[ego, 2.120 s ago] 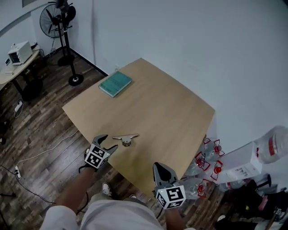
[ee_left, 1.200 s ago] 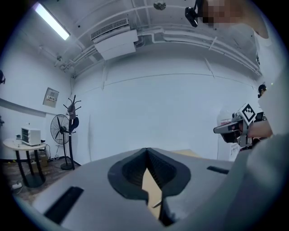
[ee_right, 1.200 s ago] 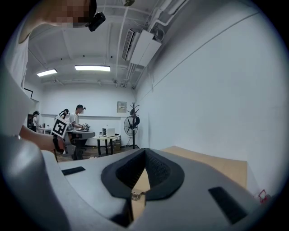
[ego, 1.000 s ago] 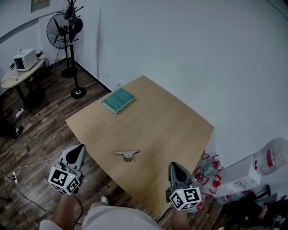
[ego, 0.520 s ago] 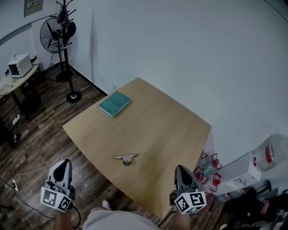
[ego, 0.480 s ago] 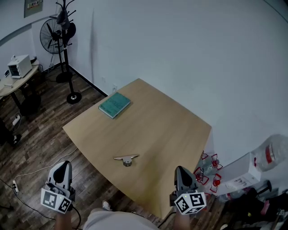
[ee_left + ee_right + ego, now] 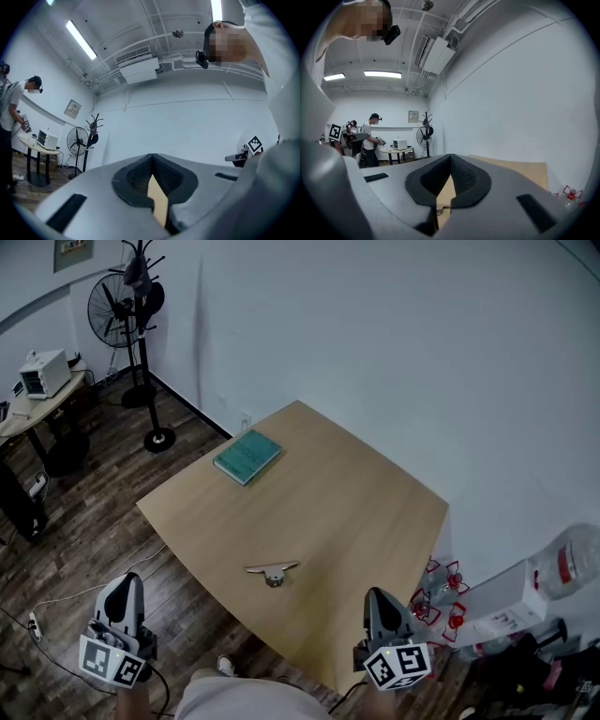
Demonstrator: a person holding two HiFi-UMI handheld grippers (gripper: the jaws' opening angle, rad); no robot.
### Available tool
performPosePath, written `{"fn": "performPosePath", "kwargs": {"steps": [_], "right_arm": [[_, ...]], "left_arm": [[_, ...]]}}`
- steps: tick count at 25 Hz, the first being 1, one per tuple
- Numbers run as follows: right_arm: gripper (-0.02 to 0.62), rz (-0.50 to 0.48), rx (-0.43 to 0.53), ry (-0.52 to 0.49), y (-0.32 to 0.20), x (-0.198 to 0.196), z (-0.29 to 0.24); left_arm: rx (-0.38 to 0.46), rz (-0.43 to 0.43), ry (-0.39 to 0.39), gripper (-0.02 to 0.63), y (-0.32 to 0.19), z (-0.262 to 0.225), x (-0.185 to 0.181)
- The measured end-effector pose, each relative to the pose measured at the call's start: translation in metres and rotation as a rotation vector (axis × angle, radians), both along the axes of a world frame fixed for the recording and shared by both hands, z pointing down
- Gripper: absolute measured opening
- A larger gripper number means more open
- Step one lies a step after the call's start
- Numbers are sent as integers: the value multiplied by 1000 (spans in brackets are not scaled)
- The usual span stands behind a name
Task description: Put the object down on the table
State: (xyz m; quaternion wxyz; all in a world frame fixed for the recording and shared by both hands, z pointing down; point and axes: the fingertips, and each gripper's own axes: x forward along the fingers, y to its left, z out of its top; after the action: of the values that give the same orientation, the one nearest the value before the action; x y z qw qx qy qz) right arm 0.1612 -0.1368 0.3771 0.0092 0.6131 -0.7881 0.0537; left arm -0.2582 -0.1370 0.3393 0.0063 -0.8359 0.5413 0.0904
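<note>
Both of your grippers are empty, jaws pressed together. The left gripper (image 7: pixel 126 585) shows its pads meeting tip to tip in its own view, with only a thin tan sliver of background in the slot below them. The right gripper (image 7: pixel 379 600) reads the same way, closed on nothing. You hold each one low and near your body: the left over the wooden floor (image 7: pixel 66 521) off the table's near left edge, the right by the near right edge. Both are well apart from the object.

That object, a small metal piece (image 7: pixel 272 571), lies on the table (image 7: pixel 356 493) near the front edge, between your two grippers and ahead of them. The right gripper view catches it, tiny, through the slot under its pads. It appears to be a flat bar sitting on a short round foot. Toward the far left corner lies a teal book (image 7: pixel 247 457), well clear of it.

Judging from how things lie, the putting-down looks finished. Should you need to lift the piece again, expect it to be rigid, light, and smooth enough to skid or twist in the pads; it is unlikely to break. The bar sits low and thin, so I would close across the round foot, or across the bar's middle right above it, squarely from overhead
</note>
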Motion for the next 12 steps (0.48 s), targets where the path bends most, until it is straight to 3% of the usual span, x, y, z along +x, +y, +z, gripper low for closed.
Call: {"fn": "performPosePath", "kwargs": {"steps": [12], "right_arm": [[-2,-14,8,1,-10,-20,-1]], "left_arm": [[5,11,-6,6,-12,-1,-10]]}}
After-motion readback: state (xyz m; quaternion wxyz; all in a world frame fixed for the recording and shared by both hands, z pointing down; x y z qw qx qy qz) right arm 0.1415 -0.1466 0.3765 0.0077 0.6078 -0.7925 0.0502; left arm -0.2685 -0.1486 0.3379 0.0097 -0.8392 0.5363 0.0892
